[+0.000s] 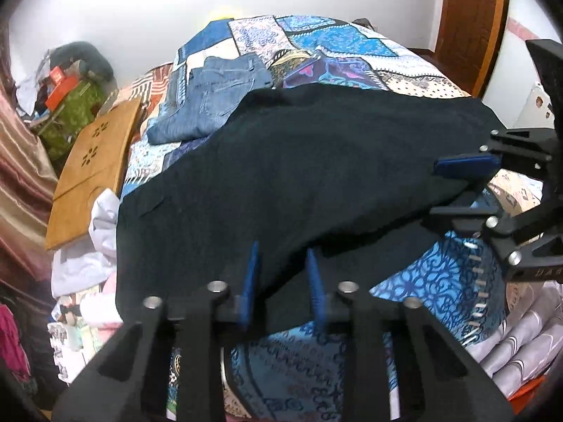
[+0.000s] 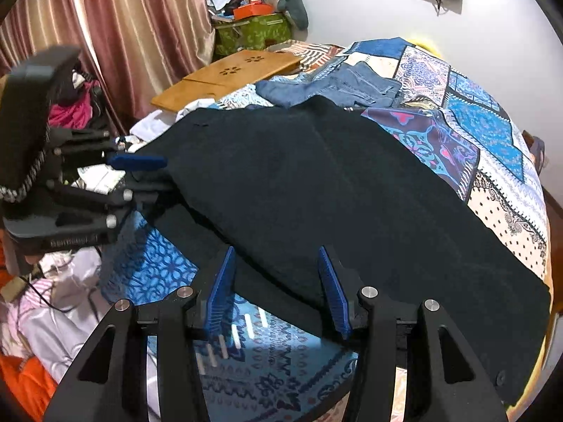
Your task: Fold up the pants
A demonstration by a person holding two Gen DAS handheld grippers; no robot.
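Black pants [image 2: 334,190] lie flat, long axis crosswise before both wrist cameras

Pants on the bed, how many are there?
2. The black pants are spread across the near part of the bed, with both tongs at their near edge. The blue jeans lie folded behind them. More may hide in the clothes pile beside the bed.

Bed [image 2: 506,207]: wearing a patchwork blue quilt.
Black pants [image 2: 334,190]: lying spread across it.
Jeans [image 2: 337,86]: sitting folded behind them.
Wooden board [image 2: 225,77]: resting at the edge.
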